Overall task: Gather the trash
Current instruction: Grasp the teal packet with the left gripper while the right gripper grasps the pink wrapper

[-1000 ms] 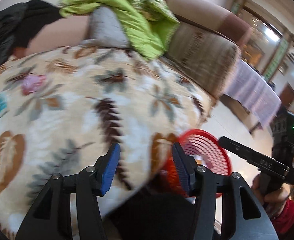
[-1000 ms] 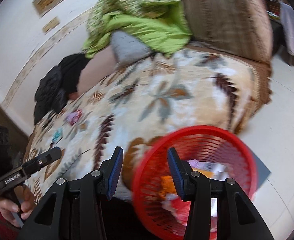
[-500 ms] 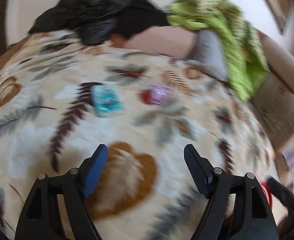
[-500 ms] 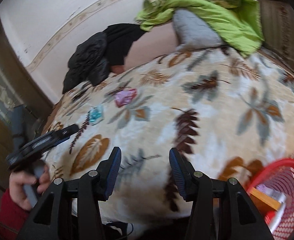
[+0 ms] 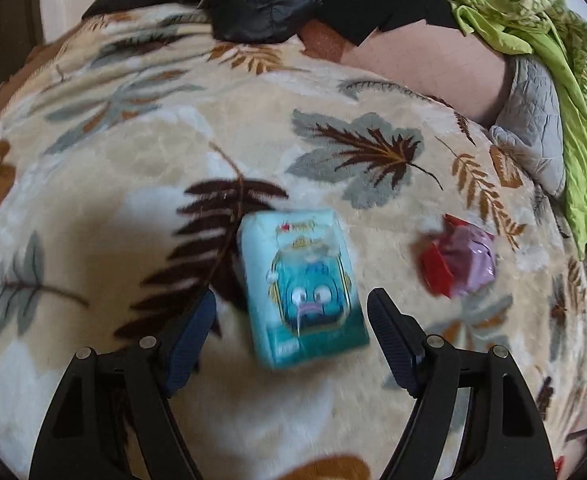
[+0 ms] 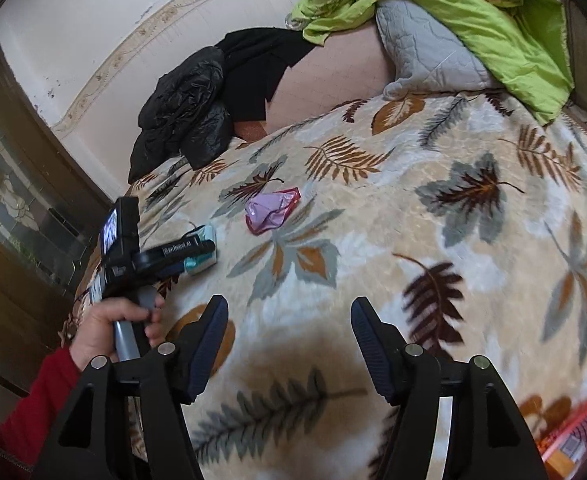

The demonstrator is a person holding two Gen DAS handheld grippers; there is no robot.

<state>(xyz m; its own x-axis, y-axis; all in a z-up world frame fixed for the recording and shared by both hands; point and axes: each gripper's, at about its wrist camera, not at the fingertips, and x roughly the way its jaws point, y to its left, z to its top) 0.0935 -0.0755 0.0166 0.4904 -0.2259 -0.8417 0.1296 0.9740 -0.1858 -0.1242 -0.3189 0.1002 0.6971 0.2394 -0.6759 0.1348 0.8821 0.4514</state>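
The left gripper (image 5: 291,332) hangs over the small teal printed packet (image 5: 303,284) near the leaf-patterned blanket's (image 5: 173,152) far-left edge, jaws just spread to straddle it; the right gripper (image 6: 289,344), also just widening, holds nothing.

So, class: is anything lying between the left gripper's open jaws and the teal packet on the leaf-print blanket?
Nothing visible. The teal packet lies flat on the blanket, straight ahead of the left gripper, jaws open and just widened, either side of its near end. The crumpled purple-red wrapper sits apart, off to one side.
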